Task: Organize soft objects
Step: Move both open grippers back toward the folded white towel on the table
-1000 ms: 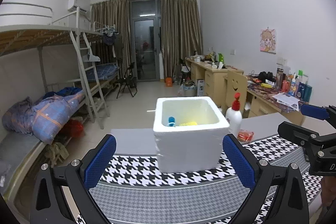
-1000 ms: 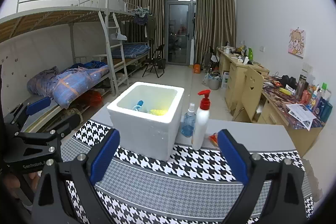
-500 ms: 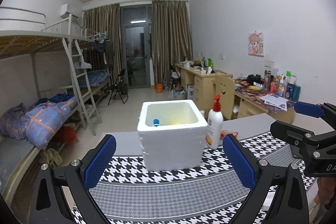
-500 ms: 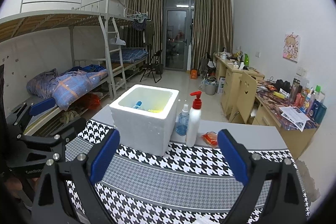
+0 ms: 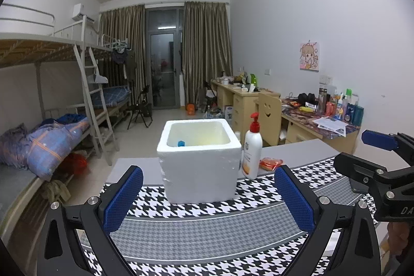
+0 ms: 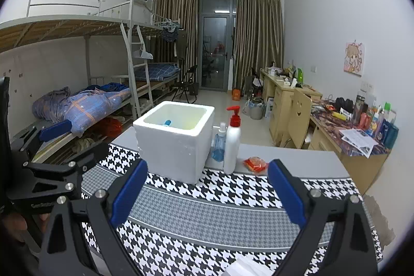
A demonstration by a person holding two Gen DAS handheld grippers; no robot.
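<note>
Left hand-held gripper (image 5: 208,194) and right hand-held gripper (image 6: 207,188): both w/ jaws wide apart, nothing between, hovering over houndstooth cloth (image 6: 212,219) on desk (image 6: 297,159). White foam box (image 5: 199,162) upright on cloth, blue item (image 5: 181,143) inside. Pump bottle (image 6: 232,144) just beside box; orange packet (image 6: 254,162) near bottle.

Bunk beds (image 5: 51,48) face desks (image 5: 243,95); curtains (image 5: 207,53) drawn.

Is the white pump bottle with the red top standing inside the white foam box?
No, the white pump bottle stands on the table beside the white foam box.
</note>
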